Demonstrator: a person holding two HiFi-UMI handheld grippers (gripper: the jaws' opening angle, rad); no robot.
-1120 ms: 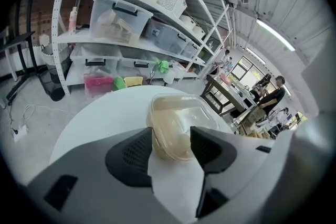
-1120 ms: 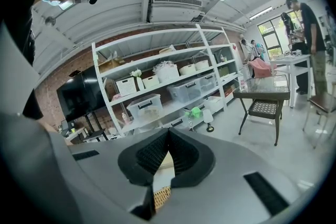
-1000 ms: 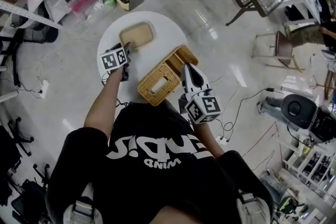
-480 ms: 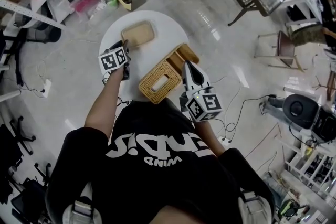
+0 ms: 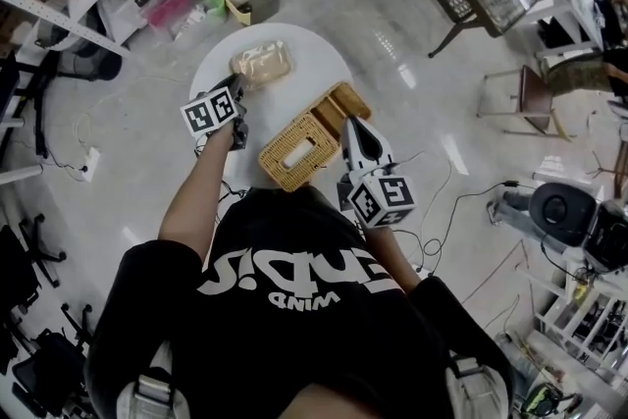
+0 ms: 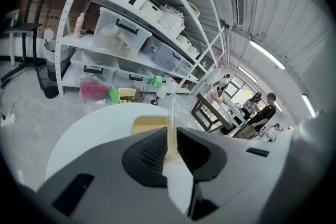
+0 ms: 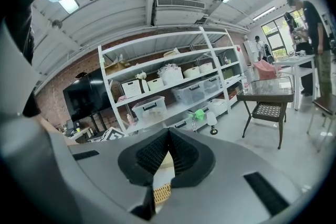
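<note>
Lid [image 6: 171,122] raised edge-on since earlier; left gripper [image 6: 171,140] clamps it.

White print is seen on black T-shirt [image 5: 294,280], upside down in head view, in 2 lines. Small line is read as "WIND"; large line is not made out with certainty. Black-and-white square patterns are carried on left marker cube [image 5: 213,112] and right marker cube [image 5: 383,199]; no letters or numerals are read there.

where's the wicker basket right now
Head view: the wicker basket lies at the near right of the round white table, beside the right hand-held gripper, tan container beyond it.
</note>
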